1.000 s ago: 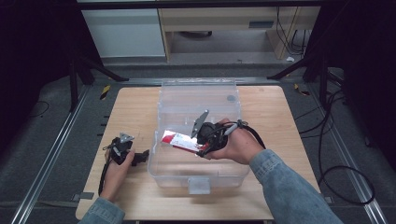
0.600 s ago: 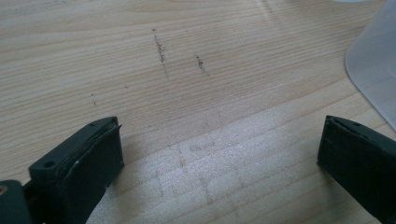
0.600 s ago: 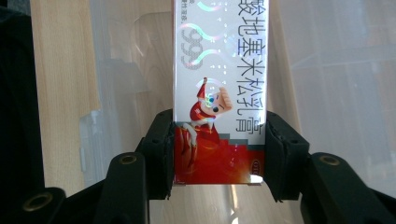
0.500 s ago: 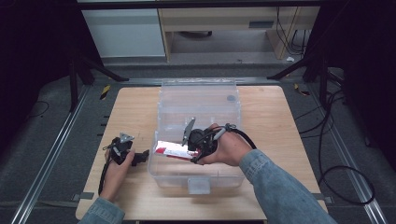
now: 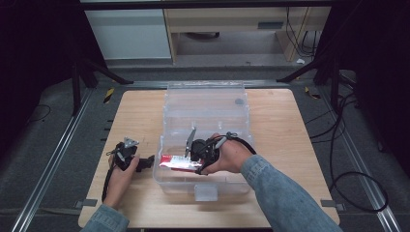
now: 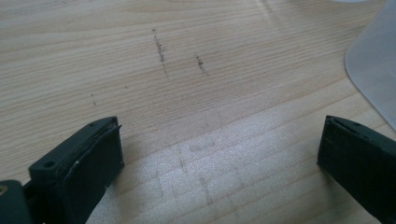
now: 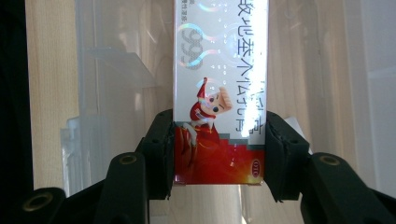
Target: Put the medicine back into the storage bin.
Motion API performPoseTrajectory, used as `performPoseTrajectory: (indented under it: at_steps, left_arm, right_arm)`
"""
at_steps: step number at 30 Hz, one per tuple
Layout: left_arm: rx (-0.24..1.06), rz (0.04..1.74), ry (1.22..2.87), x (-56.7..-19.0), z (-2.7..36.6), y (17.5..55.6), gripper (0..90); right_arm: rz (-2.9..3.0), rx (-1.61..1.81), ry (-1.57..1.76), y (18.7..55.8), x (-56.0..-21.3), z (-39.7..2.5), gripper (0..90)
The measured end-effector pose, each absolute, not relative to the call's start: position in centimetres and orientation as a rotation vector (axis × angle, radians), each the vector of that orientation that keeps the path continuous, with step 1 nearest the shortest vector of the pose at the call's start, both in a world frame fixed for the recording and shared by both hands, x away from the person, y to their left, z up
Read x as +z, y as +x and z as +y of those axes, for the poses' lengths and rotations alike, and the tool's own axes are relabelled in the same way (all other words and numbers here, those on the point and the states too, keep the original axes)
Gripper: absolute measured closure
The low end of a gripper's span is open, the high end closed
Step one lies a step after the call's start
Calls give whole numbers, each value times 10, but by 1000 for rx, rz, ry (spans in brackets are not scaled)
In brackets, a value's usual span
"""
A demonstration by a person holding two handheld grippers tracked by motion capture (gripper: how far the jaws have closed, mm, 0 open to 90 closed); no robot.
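Right gripper (image 5: 189,157) clamped on a red-and-white box (image 5: 179,162), jaws pressed against its two long sides near the red end — seen plainly in the right gripper view, where the box (image 7: 219,93) runs away from the camera with a cartoon figure and printed characters on its face. Held level inside the clear plastic bin (image 5: 208,104), over the near-left part of it, the free end pointing toward the bin's left wall; touching the bin floor or hovering above it, cannot tell. Left gripper (image 5: 145,163) resting low on the wooden table (image 5: 280,125) just outside the bin's left wall, jaws spread wide with nothing between them — bare wood grain (image 6: 196,93) under them in the left gripper view, and a corner of the bin (image 6: 373,65) at the right edge.
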State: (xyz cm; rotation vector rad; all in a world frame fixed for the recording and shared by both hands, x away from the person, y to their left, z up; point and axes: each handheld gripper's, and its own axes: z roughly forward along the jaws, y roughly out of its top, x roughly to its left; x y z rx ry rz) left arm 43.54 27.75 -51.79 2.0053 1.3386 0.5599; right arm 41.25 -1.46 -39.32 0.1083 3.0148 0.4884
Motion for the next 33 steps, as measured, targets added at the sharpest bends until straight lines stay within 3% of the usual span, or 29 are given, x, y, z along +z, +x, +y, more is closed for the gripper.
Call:
performPoseTrajectory:
  at_steps: [33]
  left_arm:
    - [560, 1338, 2005, -518, 278, 435, 0]
  right_arm:
    - [3071, 391, 18, 420, -421, 5, 513]
